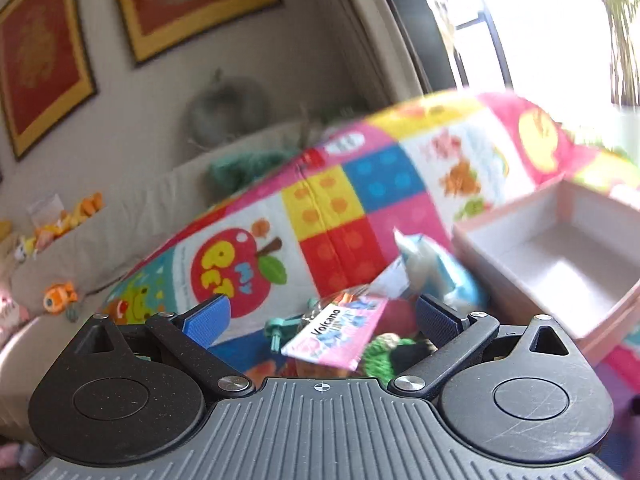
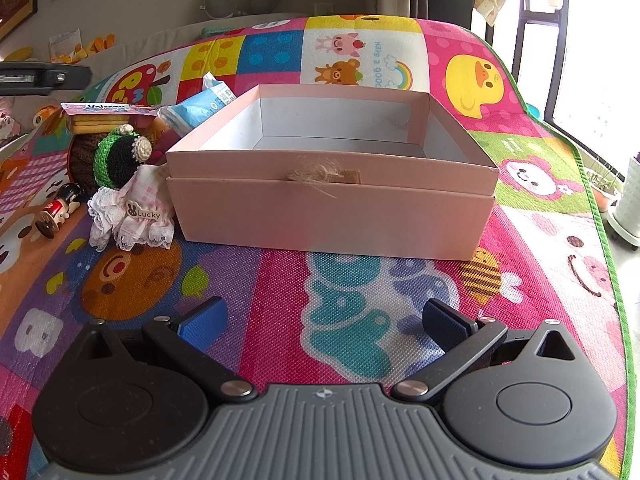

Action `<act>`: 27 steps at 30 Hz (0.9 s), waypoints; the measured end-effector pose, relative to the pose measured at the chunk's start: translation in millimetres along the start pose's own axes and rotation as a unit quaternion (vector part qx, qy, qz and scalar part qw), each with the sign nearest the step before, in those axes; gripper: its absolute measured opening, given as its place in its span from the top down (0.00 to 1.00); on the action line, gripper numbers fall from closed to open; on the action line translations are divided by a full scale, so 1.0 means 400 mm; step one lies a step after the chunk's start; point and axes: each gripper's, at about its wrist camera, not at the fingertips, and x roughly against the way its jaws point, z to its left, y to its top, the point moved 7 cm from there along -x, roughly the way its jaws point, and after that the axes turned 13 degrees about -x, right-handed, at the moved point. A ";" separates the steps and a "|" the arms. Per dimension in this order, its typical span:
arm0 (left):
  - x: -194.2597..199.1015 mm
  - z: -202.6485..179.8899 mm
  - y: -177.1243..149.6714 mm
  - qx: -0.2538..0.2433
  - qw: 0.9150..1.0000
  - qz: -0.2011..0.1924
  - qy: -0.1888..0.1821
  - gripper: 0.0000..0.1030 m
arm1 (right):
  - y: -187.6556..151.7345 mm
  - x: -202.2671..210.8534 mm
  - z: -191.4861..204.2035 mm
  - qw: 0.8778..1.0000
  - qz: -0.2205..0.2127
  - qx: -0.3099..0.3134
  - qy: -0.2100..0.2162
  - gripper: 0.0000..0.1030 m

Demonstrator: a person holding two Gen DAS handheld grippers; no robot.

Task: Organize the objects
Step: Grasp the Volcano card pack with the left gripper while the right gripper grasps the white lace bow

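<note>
Fingers of the right gripper (image 2: 322,320) spread wide, nothing between them, low over the colourful play mat (image 2: 280,280). Just beyond, centre: pink cardboard box (image 2: 332,208), open-topped, white inside, empty, resting on the mat with a tuft of fibre stuck to its near wall. Left of the box, touching or nearly so: a lace-trimmed cloth doll dress (image 2: 132,216) with a "Lucky" label, and above it a crocheted green-and-black toy (image 2: 120,154). Further left, apart from the dress: small wooden figure (image 2: 58,210) lying on its side. Behind the crocheted toy: pink snack packet (image 2: 108,109) marked "Volcano", and right of it a light blue pouch (image 2: 196,110) against the far left corner of the box. Far left edge: dark body of the other gripper. Far right: window (image 2: 592,40).

Left wrist view, blurred: fingers of the left gripper (image 1: 320,316) also wide apart, gripping nothing, above the cluster of things. Snack packet (image 1: 340,332) directly between and beyond the fingers, crocheted toy (image 1: 384,350) just right of it, blue pouch (image 1: 436,268) further off, box (image 1: 560,256) at the right. Far back: framed red pictures (image 1: 188,0) on the wall.
</note>
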 end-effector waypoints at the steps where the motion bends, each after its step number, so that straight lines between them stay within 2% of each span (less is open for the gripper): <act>1: -0.035 -0.002 0.000 -0.001 1.000 0.012 -0.007 0.01 | 0.000 0.000 0.001 1.000 0.000 0.000 0.000 0.00; 6: -0.155 -0.016 -0.031 0.015 0.997 0.070 -0.038 0.02 | -0.012 0.001 0.017 1.000 0.002 0.004 0.003 0.00; 7: -0.167 -0.016 -0.035 0.017 0.996 0.076 -0.039 0.06 | -0.011 -0.002 0.020 1.000 0.005 0.009 0.006 0.00; 8: -0.175 -0.015 -0.035 0.016 0.996 0.079 -0.042 0.12 | -0.007 -0.004 0.023 1.000 0.010 0.014 0.012 0.00; 10: -0.185 -0.020 -0.040 0.018 0.995 0.084 -0.060 0.46 | -0.003 -0.012 0.024 0.999 0.028 0.029 0.026 0.00; 11: -0.185 -0.027 -0.037 0.022 0.994 0.087 -0.069 0.52 | -0.001 -0.012 0.022 0.998 0.038 0.032 0.033 0.00; 14: -0.171 -0.028 -0.041 0.029 0.994 0.080 -0.069 0.53 | -0.006 0.002 0.015 0.997 0.045 0.042 0.036 0.00; 16: -0.133 -0.013 -0.036 0.052 0.994 0.065 -0.071 0.53 | -0.007 0.003 0.018 0.997 0.050 0.041 0.033 0.00; 21: 0.089 0.025 -0.032 0.130 0.987 -0.020 -0.090 0.53 | -0.006 -0.001 0.023 0.998 0.057 0.032 0.023 0.00; 24: 0.218 0.021 -0.085 0.160 0.982 -0.039 -0.095 0.53 | -0.006 -0.003 0.027 0.998 0.056 0.029 0.018 0.00; 27: 0.288 0.026 -0.170 0.195 0.976 -0.029 -0.091 0.53 | -0.001 -0.004 0.047 0.998 0.064 0.021 0.016 0.00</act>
